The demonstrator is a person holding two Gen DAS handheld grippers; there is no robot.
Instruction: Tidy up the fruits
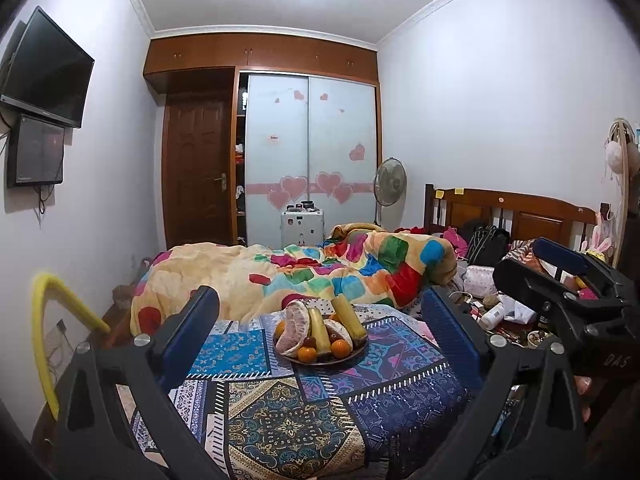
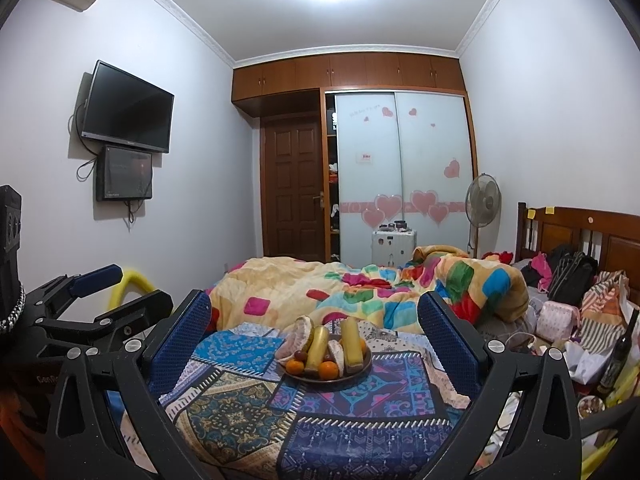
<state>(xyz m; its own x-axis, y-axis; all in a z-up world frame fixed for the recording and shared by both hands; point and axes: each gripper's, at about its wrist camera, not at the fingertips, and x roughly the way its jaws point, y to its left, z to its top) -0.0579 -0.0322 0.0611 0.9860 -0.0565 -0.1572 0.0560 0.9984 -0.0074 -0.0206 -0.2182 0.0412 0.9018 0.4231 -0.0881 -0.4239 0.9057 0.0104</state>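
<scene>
— Two claws, both spread wide and holding nothing: the left claw (image 1: pixel 320 344) and the right claw (image 2: pixel 316 344) each frame the plate (image 2: pixel 352 374) from the near side.

— Where does the fruit lie?

— All of it that I can see is on that one dark plate, on the patterned cloth (image 2: pixel 240 408) of the tabletop. Two bananas (image 2: pixel 318 346) lean up at about twelve o'clock, pomelo pieces (image 2: pixel 299 336) sit toward ten o'clock, tangerines (image 2: pixel 328 369) line the six o'clock rim, and some small dark fruits hide between them — I cannot tell what kind.

— Gathered already, or waiting to be sorted?

— It would fit either a pile just collected or one about to be dealt out; one look does not settle it.

— So how to handle it well?

— My judgement: any grasp should come in from six o'clock and low, one fruit at a time. The bananas lean on their neighbours, so nudging a tangerine could tip them. Pinch the pomelo gently — peeled flesh bruises.
</scene>
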